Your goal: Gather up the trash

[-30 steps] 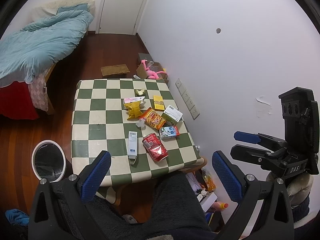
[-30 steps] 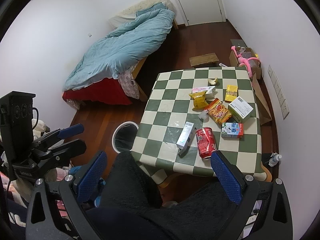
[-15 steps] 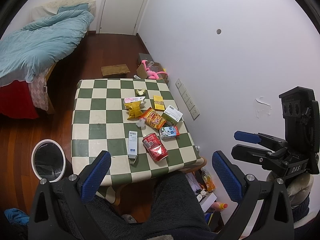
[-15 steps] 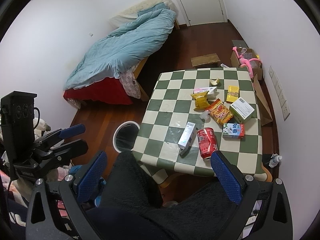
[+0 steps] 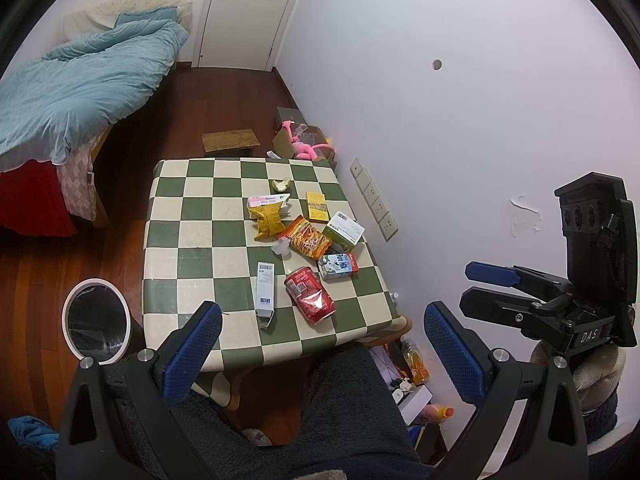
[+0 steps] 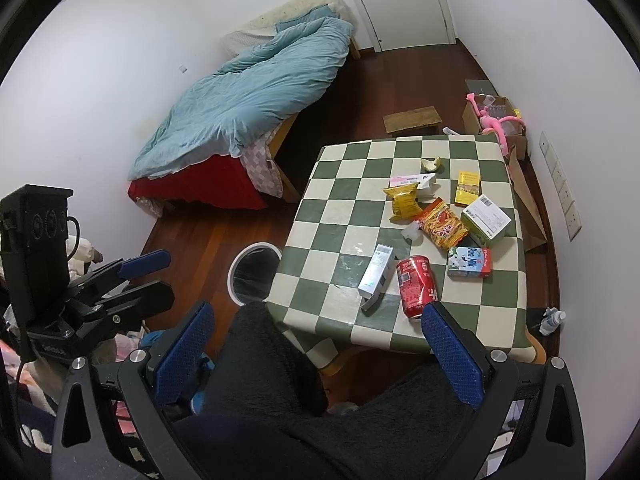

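We hold both tongs high above the room, well clear of the table (image 5: 188,240), and the view has barely shifted over the last second: the table sits a touch lower and nearer in the right wrist picture, nothing more. No piece of trash has moved. So in our judgement we are still at the start, lining up, with nothing collected yet.

The left tongs (image 5: 320,344) stand wide apart and hold nothing. The right tongs (image 6: 316,344) are just as wide apart and equally bare. Each also shows in the other's view, off to the side, with its blue pads parted.

The trash lies clustered on the right half of the table. Nearest us are a red can (image 5: 310,294) on its side and a white box (image 5: 265,288) just beside it. Behind them sit a milk carton (image 5: 339,266), an orange snack bag (image 5: 306,238), a green box (image 5: 343,232), a yellow bag (image 5: 267,218) and a yellow pack (image 5: 316,207). A small scrap (image 5: 281,185) lies apart, farther back.

The bin (image 5: 97,326) stands on the floor at the table's near left corner, open and lined in black. It suits the left tongs, so we would expect the can or white box to go first, being nearest.
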`<state>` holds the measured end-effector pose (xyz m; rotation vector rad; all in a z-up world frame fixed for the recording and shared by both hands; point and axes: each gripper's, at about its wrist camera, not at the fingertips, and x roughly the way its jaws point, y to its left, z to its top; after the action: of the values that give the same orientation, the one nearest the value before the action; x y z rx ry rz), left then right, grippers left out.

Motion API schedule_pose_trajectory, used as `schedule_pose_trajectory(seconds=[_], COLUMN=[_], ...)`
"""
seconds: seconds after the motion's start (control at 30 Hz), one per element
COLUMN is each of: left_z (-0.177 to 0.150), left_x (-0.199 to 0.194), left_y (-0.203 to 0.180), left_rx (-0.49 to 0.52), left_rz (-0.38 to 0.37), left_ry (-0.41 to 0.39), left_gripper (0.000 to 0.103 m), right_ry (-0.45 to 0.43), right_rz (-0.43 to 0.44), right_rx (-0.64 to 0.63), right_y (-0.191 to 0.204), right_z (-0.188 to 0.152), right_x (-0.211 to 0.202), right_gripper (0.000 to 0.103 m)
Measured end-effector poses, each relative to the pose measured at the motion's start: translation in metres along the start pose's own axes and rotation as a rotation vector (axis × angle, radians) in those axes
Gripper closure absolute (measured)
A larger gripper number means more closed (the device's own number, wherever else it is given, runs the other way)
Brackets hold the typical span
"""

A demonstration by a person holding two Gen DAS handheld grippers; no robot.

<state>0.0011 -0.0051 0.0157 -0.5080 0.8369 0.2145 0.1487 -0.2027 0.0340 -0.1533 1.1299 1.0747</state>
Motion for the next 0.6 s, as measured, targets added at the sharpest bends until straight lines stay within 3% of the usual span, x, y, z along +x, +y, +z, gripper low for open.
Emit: schedule_pose_trajectory(seconds=[0.2, 0.27, 0.33, 0.43, 0.57, 0.6], left_z=[0.001, 0.003, 0.004, -0.002, -0.017, -0.021], left_x=[-0.002, 0.005, 0.022, 0.070, 0.139, 0.160], left_y=[-0.001, 0.001, 0.007, 0.025, 0.059, 0.067], left_rx=[0.000, 0.000, 0.007, 0.018, -0.018, -0.027], left_rz=[0.000, 0.040, 0.167, 0.419, 0.527, 0.543], left_ry=[-0.003, -0.009, -0.019, -0.017, 0.086, 0.126], left_gripper=[0.000, 0.000, 0.000, 0.000, 0.000, 0.000], right_ry=[-0.014, -0.028, -0.024, 0.006, 0.076, 0.094], right_rz=[0.010, -0.019, -0.067, -0.166, -0.255, -0.271], right_rx=[0.009, 0.047, 0.074, 0.134, 0.217, 0.223], right_y=[0.010, 0.005, -0.003, -0.028, -0.075, -0.085], right_z=[0.003, 0.002, 0.000, -0.008, -0.020, -0.022], right_x=[0.003, 0.009, 0.024, 0.065, 0.144, 0.162], right_gripper=[0.000, 0.000, 0.000, 0.000, 0.005, 0.013])
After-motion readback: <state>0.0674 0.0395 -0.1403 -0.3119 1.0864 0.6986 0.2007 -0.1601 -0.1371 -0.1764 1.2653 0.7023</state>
